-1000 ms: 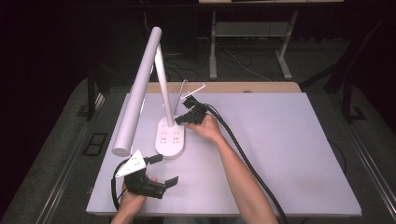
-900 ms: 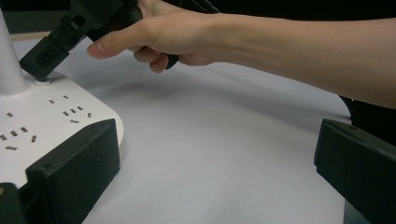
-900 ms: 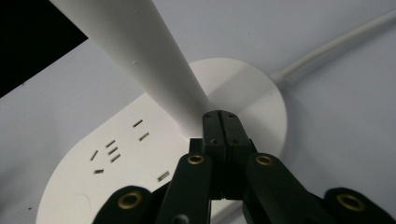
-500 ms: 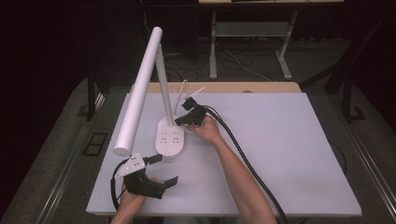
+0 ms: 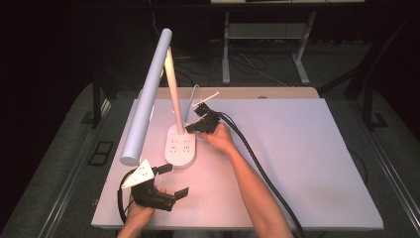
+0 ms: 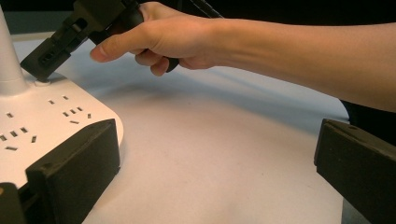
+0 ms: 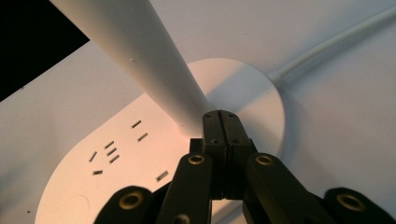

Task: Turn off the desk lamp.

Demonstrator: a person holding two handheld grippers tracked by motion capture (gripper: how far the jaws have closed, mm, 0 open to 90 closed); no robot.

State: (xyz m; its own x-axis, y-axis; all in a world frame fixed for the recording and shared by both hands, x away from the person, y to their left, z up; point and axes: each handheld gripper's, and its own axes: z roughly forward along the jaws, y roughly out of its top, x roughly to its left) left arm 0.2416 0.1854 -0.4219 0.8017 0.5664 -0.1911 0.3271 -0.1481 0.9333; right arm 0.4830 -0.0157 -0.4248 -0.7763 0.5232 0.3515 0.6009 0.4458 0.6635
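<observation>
Desk lamp with a socket base on a table, a handheld gripper on each side of it.

We see the lamp base (image 5: 181,147) sitting left of centre on the table (image 5: 307,163), its stem (image 5: 174,94) rising from the far end and the long lamp head (image 5: 146,96) reaching out above the table's left side toward us. A cable (image 5: 190,96) runs off behind the base. The right gripper (image 5: 194,127) meets the base just right of the stem's foot, the right hand (image 5: 220,137) behind it. The left gripper (image 5: 173,181) lies at the table's near edge, in front of the base, one jaw beside the base's near corner.
</observation>
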